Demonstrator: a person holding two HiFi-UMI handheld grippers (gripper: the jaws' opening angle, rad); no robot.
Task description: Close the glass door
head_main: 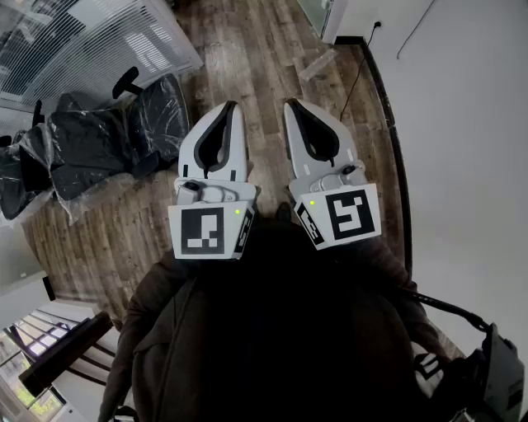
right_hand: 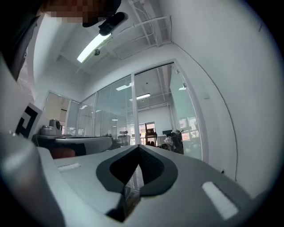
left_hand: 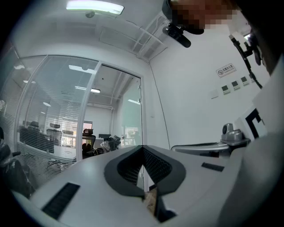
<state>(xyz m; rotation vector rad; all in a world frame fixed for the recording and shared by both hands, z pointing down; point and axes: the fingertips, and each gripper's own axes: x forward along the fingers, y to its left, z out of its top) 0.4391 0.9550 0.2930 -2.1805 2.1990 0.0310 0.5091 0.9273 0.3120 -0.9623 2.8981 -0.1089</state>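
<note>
Cool, bright light from a ceiling strip lamp (left_hand: pixel 94 6); gripper views bulge and darken at edges.

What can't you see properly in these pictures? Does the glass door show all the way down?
- Clear glass door: in the left gripper view, its lower part is hidden behind the shut white left gripper; no handle shows.
- Small white wall sign: left gripper view, print too small to read.
- Brown wooden floor: in the head view, the near part is covered by the person's dark jacket.
</note>
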